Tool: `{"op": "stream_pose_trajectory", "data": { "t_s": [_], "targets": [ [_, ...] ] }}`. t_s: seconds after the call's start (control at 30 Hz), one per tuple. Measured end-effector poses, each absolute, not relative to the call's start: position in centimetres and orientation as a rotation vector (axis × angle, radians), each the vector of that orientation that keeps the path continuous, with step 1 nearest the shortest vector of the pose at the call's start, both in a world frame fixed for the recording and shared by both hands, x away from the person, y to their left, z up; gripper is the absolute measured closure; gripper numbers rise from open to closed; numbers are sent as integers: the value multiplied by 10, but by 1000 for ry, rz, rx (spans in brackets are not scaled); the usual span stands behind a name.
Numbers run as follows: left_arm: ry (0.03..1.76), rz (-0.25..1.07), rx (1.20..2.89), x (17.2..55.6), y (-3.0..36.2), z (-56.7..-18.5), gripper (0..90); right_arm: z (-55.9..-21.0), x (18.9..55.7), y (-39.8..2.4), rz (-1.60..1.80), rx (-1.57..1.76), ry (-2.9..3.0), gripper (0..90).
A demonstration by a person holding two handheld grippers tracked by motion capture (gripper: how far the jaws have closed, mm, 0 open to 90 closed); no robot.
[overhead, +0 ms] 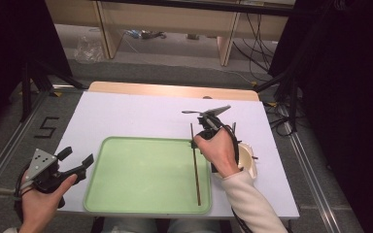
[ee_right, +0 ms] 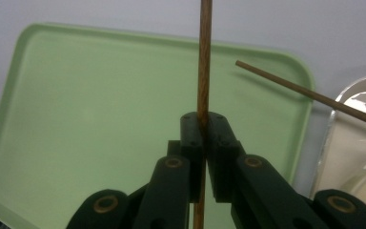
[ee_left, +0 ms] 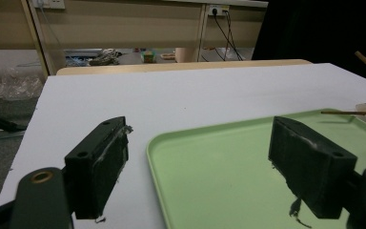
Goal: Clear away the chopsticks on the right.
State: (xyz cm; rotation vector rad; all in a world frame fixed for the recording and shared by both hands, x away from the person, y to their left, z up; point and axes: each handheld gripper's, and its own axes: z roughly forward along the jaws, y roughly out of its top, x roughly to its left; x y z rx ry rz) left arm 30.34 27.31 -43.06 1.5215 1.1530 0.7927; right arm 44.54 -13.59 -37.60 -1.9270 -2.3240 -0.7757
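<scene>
A: White desk [overhead: 141, 114] under it all, a pale wooden edge [overhead: 175, 90] showing along its far side.

B: And beyond that?

A: Grey floor, a wooden bench frame [overhead: 108, 29], loose cables [overhead: 252, 34] trailing down by the dark curtain on the right.

B: Anything on the left?

A: Black tape marks [overhead: 46, 127] on the floor, shaped like a five, and a crumpled clear plastic bag [overhead: 88, 48] farther back by the bench leg.

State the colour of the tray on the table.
Pale green tray, best seen in the high view.
</scene>
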Motion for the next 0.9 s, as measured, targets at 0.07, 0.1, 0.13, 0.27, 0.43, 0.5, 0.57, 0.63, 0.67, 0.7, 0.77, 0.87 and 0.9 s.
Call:
{"op": "stream_pose_trajectory", "data": {
  "t_s": [0.07,0.1,0.13,0.27,0.43,0.5,0.57,0.63,0.67,0.7,0.77,0.87,0.9],
  "targets": [
    [1152,794,1523,303,273,-430,206,-380,446,-132,-763,-1921,-2337,873],
    [1153,795,1523,303,274,-430,206,-382,446,-130,-739,-1917,-2337,873],
    [1152,796,1523,303,274,-430,206,-385,447,-130,-737,-1904,-2349,873],
    [1151,795,1523,303,273,-430,206,-394,448,-127,-698,-1922,-2341,872],
    [1153,793,1522,303,273,-430,206,-405,453,-127,-658,-1895,-2385,872],
    [1151,795,1523,303,273,-430,206,-409,454,-127,-641,-1882,-2388,873],
    [1153,793,1522,303,274,-430,206,-410,454,-126,-610,-1887,-2366,872],
    [1153,794,1523,303,274,-430,206,-414,456,-127,-631,-1857,-2410,872],
    [1153,793,1523,303,274,-430,206,-414,455,-126,-606,-1875,-2390,872],
    [1153,793,1522,303,273,-430,206,-417,457,-127,-626,-1837,-2438,872],
    [1152,795,1523,303,274,-430,206,-419,456,-126,-605,-1851,-2423,872],
    [1153,793,1522,303,274,-430,206,-420,456,-124,-573,-1880,-2389,872],
    [1153,793,1521,303,274,-430,206,-421,456,-124,-566,-1885,-2386,872]
  ]
}}
